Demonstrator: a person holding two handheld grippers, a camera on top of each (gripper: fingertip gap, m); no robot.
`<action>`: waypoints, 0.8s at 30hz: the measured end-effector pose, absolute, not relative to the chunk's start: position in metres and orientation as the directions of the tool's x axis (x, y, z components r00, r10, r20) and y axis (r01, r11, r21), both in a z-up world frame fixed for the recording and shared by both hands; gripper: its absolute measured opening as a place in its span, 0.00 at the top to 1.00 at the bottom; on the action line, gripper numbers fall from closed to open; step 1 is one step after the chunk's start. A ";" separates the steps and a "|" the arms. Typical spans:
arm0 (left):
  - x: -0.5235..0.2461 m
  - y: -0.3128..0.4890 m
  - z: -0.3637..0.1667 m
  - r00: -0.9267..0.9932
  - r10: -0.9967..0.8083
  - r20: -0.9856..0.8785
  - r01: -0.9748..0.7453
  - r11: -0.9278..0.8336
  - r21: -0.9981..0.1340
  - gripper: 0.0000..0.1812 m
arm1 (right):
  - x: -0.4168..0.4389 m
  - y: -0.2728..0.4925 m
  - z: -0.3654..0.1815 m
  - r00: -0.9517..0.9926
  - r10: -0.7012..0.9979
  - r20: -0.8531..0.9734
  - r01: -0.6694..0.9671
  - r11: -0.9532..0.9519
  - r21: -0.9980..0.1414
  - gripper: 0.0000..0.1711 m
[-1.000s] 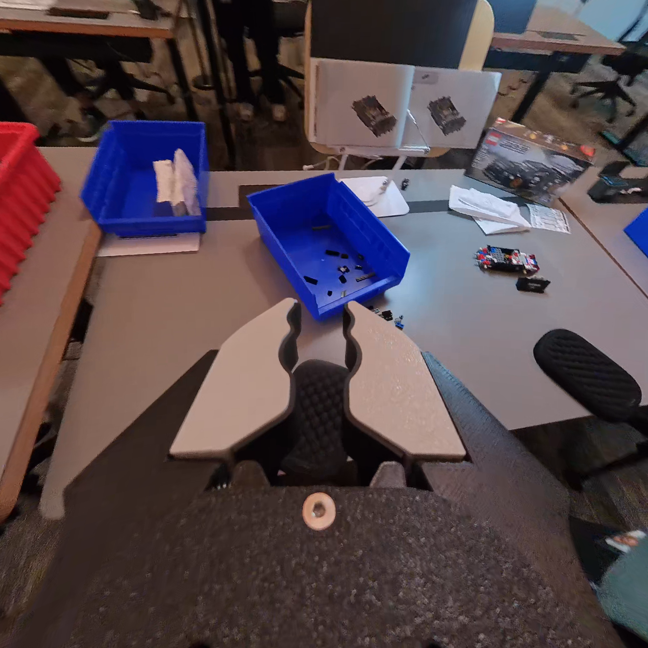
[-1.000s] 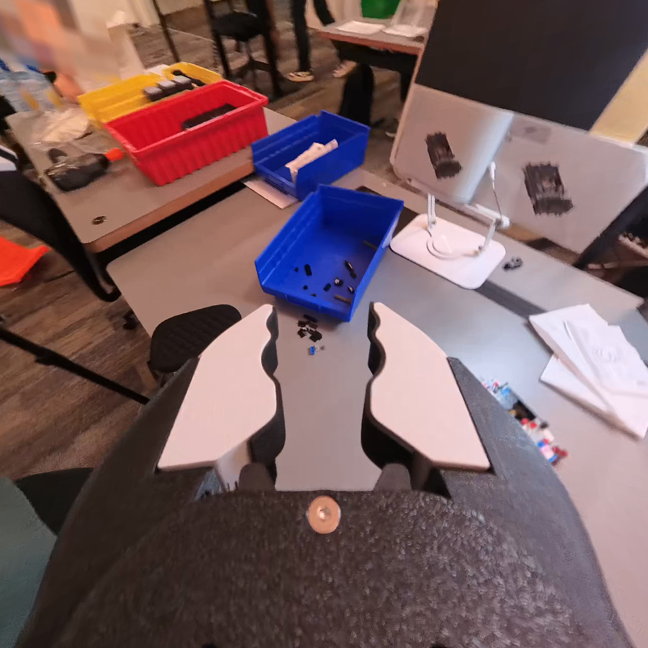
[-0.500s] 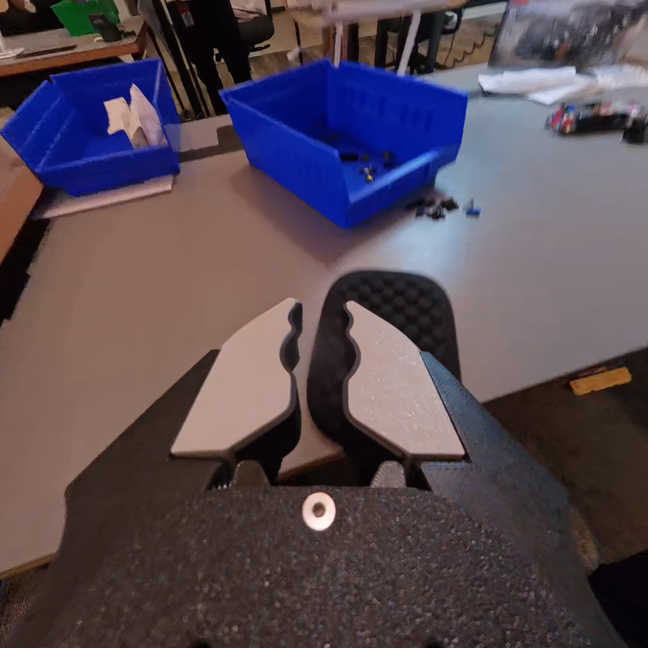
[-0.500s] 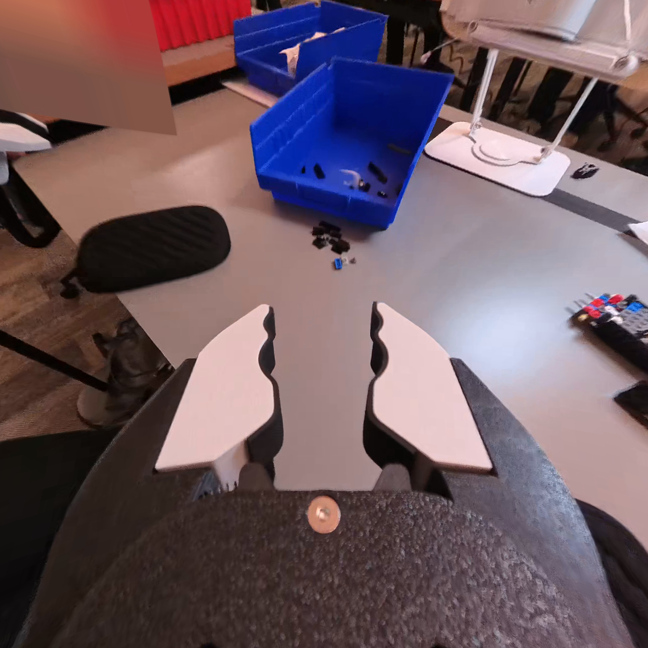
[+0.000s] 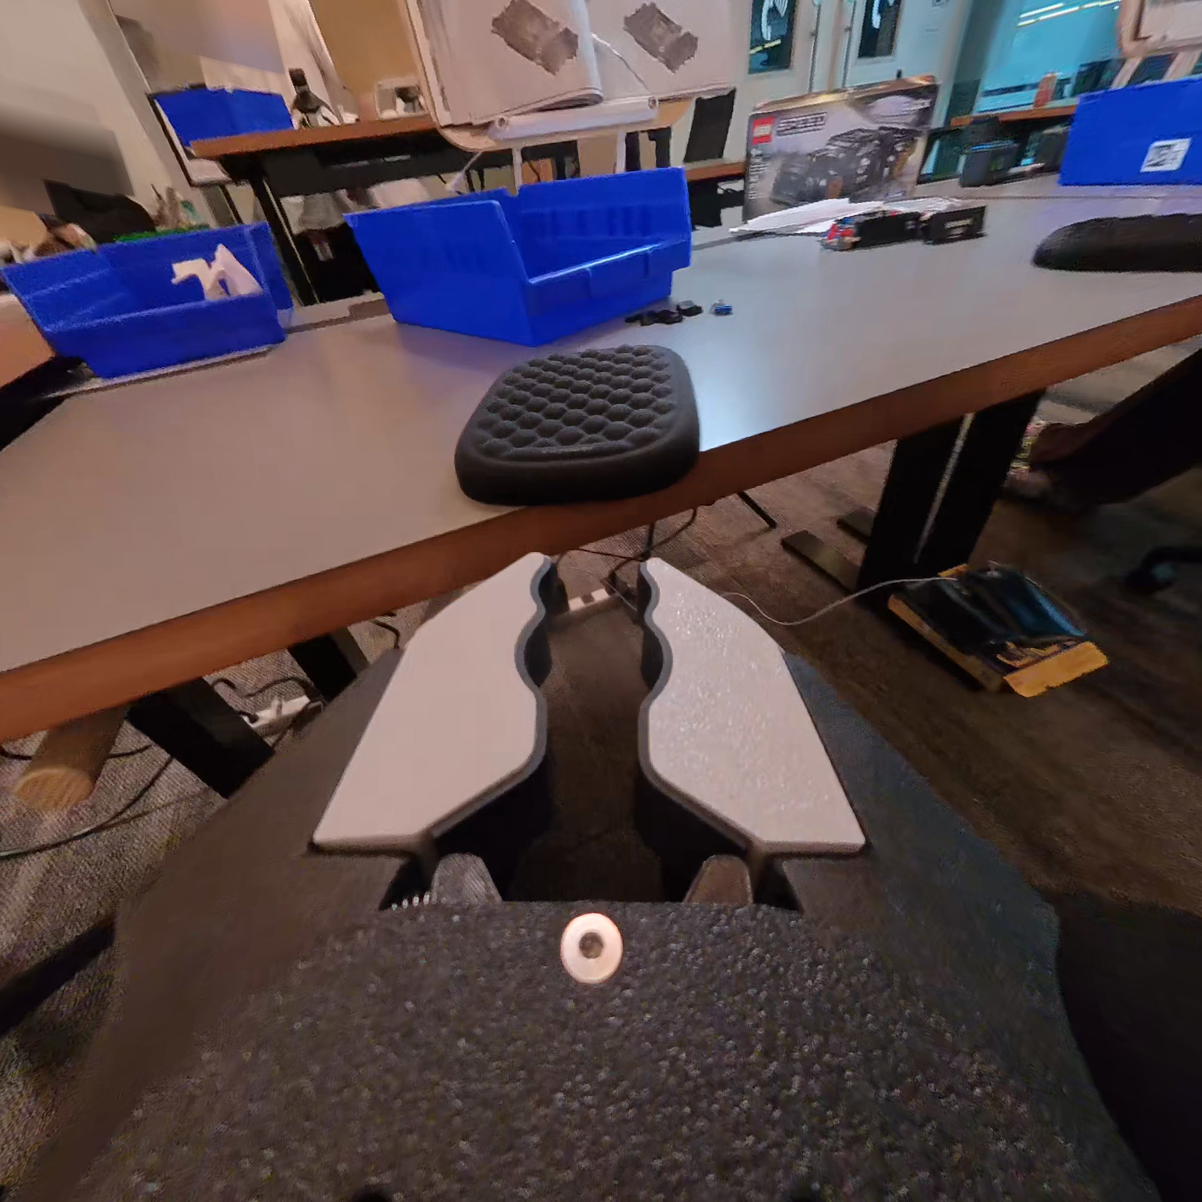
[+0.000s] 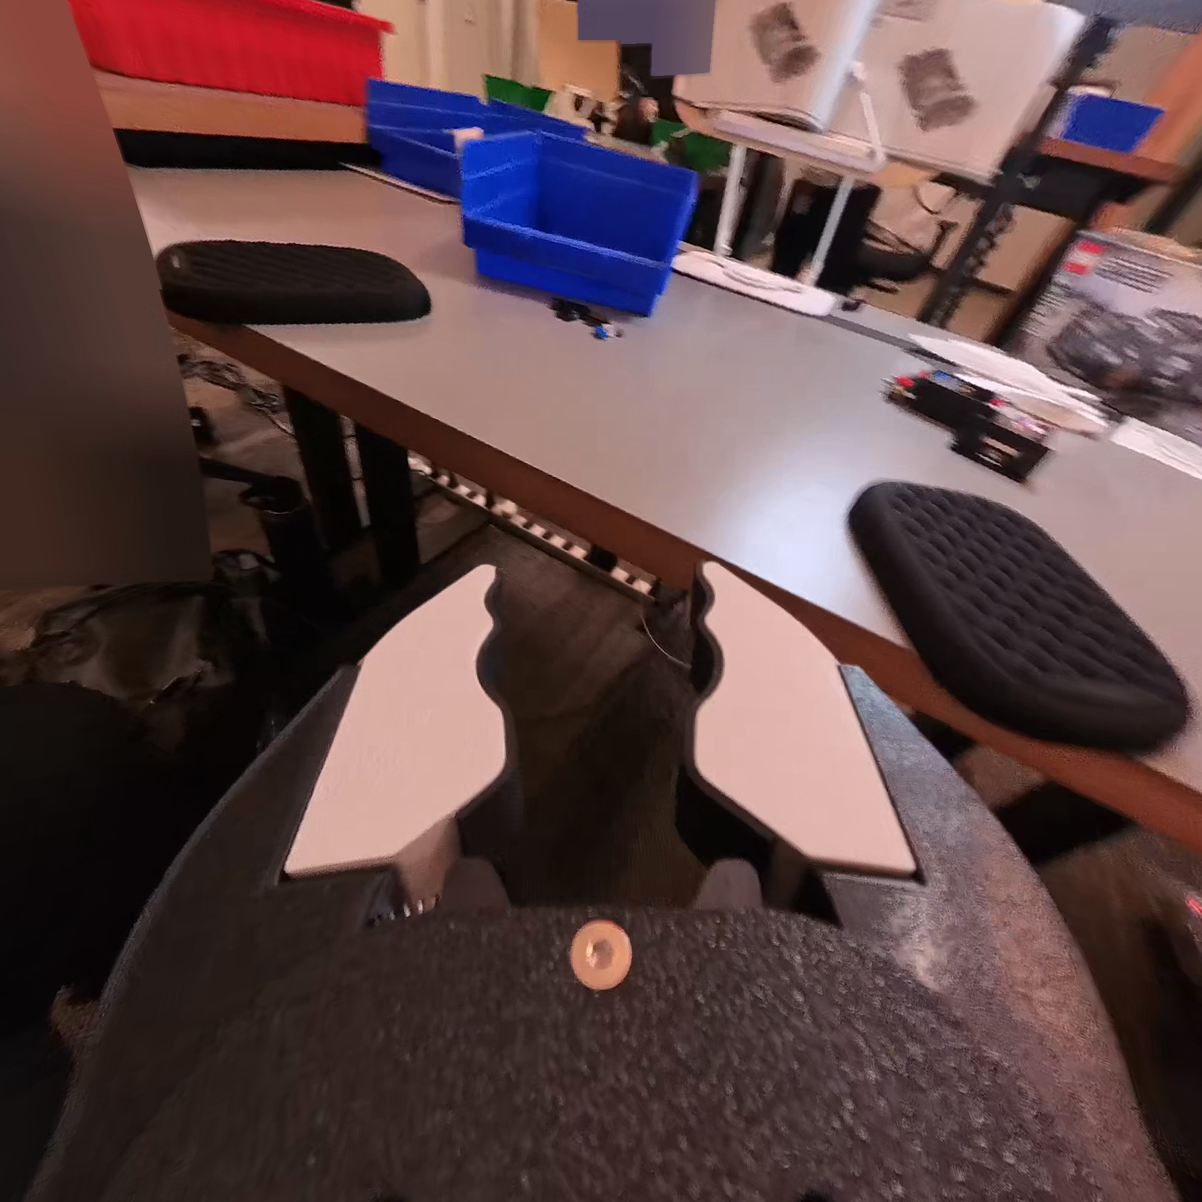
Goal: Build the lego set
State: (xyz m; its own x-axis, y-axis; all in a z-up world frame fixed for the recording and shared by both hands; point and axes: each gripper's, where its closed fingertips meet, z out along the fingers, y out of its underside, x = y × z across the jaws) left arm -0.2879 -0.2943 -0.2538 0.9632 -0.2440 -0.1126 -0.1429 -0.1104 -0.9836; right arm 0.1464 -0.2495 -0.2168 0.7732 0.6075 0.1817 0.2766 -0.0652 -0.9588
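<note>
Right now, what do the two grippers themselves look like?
Both match: the left gripper and right gripper have black, grainy textured bodies with one round silver screw in the middle. Each carries two flat pale grey fingers with wavy black inner edges. No cables or sleeves show.

Two blue bins [image 5: 540, 260] [image 5: 149, 306], two black armrests [image 6: 1015, 611] [image 6: 293, 283].

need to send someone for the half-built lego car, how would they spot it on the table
Start at the grey table and find the lego box standing at its far side. In front of the box, beside white papers, lies the half-built car: low, black, with red and blue bits, unlike the loose pieces by the blue bin.
</note>
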 end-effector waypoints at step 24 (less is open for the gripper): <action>-0.153 -0.170 -0.118 0.885 -0.408 -0.224 -0.240 0.012 -0.971 0.82 | 0.228 -0.175 -0.124 0.846 0.513 0.144 0.109 0.098 -0.989 0.63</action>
